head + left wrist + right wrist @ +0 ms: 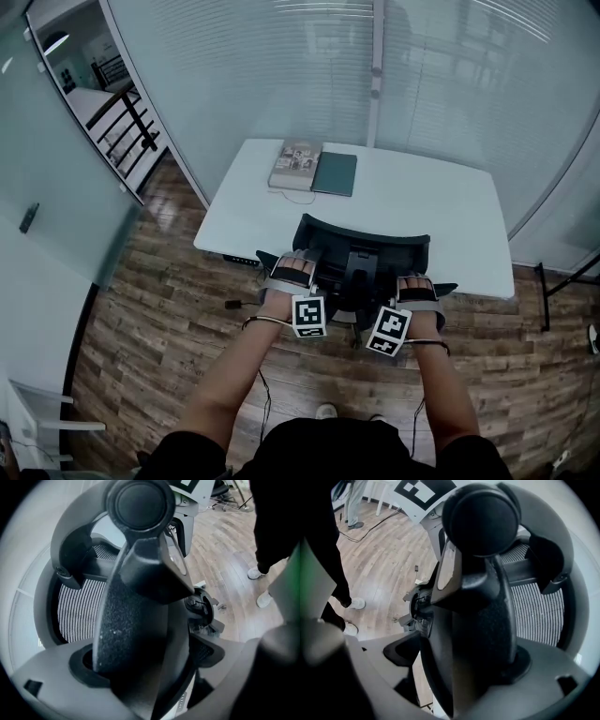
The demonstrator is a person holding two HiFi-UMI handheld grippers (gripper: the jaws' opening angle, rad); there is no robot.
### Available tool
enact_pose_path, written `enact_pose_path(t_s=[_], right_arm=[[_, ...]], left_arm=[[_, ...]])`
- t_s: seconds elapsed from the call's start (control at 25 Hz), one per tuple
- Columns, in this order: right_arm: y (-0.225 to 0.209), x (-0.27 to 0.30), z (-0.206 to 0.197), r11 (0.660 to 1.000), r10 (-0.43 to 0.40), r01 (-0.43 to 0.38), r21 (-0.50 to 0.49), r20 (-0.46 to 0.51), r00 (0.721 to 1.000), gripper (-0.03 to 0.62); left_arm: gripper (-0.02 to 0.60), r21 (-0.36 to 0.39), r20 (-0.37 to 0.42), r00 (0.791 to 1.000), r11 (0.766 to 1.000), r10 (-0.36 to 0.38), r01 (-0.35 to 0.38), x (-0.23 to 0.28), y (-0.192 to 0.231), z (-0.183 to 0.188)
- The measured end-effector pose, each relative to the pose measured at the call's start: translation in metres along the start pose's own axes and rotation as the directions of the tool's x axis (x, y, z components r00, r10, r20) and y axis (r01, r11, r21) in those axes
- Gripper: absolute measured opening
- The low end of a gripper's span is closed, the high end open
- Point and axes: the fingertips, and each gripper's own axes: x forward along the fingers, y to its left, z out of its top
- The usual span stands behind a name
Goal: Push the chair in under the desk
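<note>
A black mesh-backed office chair [366,246] stands at the near edge of the white desk [441,202], its seat partly under the top. My left gripper [292,272] is on the left side of the backrest rim and my right gripper [415,286] on the right side. In the left gripper view, the left gripper [154,658] is closed on the dark backrest frame, with the mesh [77,606] at the left and the chair base [201,606] below. In the right gripper view, the right gripper [454,663] clamps the frame likewise, beside the mesh [539,611].
A book [296,164] and a dark green notebook [335,173] lie at the desk's far edge. A frosted glass wall [281,75] runs behind the desk. A cable [239,305] trails on the wooden floor to the left. The person's shoes [354,604] stand behind the chair.
</note>
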Motion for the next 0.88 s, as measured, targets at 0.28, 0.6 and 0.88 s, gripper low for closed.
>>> enact_pose_path(t_s=[0.28,0.6,0.88], right_arm=[[0.002,0.0,0.002,1.0,-0.001,0.001,-0.002,0.006,1.0,0.449],[0.004,-0.004,0.007,1.0,-0.002,0.003,-0.01,0.051,0.999,0.457],[-0.016,-0.062,0.031,0.988,-0.104,0.076,0.136,0.215,0.971,0.457]], left_arm=[[0.528,0.008,0.001,1.0,1.0,0.005,-0.005,-0.002,0.0,-0.001],[0.526,0.03,0.037,0.995,0.996,0.089,-0.09,-0.01,0.002,0.0],[0.526,-0.151,0.097,0.984,0.979,0.149,-0.133,-0.05,0.011,0.018]])
